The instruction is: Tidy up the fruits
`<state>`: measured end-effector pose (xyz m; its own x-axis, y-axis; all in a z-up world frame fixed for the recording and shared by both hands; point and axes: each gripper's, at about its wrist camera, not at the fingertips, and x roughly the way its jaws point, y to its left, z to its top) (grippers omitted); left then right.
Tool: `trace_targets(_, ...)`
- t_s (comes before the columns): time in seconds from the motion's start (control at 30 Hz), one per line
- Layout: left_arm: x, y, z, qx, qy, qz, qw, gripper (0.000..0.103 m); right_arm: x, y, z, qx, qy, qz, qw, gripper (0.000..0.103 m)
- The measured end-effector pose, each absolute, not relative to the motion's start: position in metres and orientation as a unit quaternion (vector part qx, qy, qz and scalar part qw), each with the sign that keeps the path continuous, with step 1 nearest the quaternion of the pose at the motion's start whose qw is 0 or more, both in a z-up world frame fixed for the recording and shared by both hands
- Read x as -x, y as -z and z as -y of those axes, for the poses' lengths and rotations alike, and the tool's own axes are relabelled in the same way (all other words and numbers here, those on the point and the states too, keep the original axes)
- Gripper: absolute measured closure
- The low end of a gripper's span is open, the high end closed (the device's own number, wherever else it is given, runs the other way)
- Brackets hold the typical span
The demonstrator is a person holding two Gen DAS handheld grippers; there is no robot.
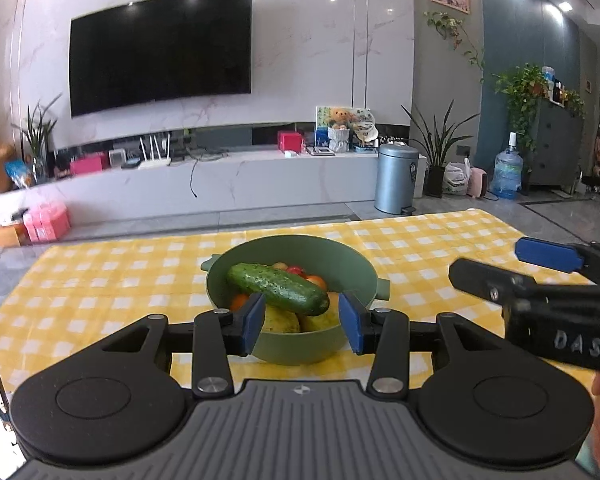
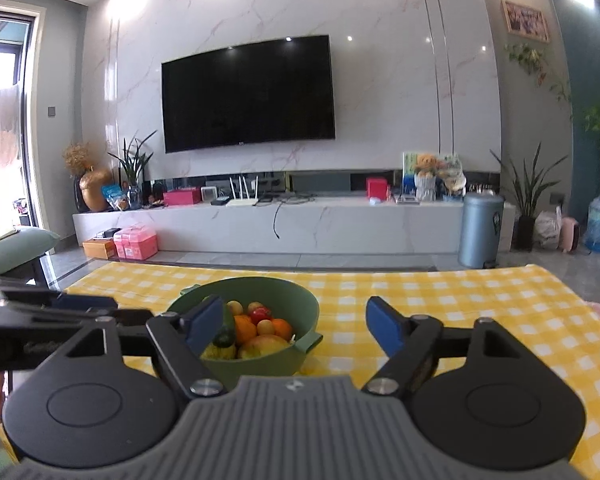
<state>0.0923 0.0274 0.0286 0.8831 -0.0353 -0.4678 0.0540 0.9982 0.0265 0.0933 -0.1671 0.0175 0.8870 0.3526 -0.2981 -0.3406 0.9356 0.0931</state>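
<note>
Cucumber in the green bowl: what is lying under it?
The cucumber rests on top of the pile in the green bowl. Beneath it show yellow fruit, an orange and red tomatoes. Whatever lies deeper is covered by the pile.

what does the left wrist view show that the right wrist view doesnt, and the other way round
Only the left wrist view: the whole cucumber lying across the top of the fruit pile, and the tall grey cabinet with plants at the far right.

Only the right wrist view: the window at the far left, the green cushion below it, and a red fruit among oranges, unobstructed.

Both: the green bowl of fruit on the yellow checked cloth, the wall television, the grey bin, and each other's gripper, jaws open and empty.
</note>
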Motion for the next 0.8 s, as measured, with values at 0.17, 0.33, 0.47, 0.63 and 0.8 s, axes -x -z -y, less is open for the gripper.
trace_targets(0.17,-0.092,-0.017,-0.023,-0.039,0.018,-0.225,0.973,0.03,-0.089,0.001,0.167,-0.005,-0.172,-0.157,0.973,0.023)
trace_targets(0.33,-0.099,-0.004,-0.024,-0.049,0.008,-0.24,0.969,0.014,-0.098,0.019,0.164,0.003,-0.169,-0.175,0.97,0.016)
trace_targets(0.47,-0.113,0.009,-0.029,-0.047,-0.006,-0.275,0.96,0.012,-0.108,0.029,0.163,-0.001,-0.167,-0.195,0.967,0.015)
trace_targets(0.63,-0.122,0.026,-0.033,-0.047,-0.017,-0.302,0.952,0.012,-0.117,0.037,0.16,-0.012,-0.158,-0.204,0.966,0.01)
trace_targets(0.8,-0.123,0.033,-0.036,-0.047,-0.021,-0.319,0.946,0.012,-0.124,0.044,0.154,-0.01,-0.164,-0.219,0.962,0.01)
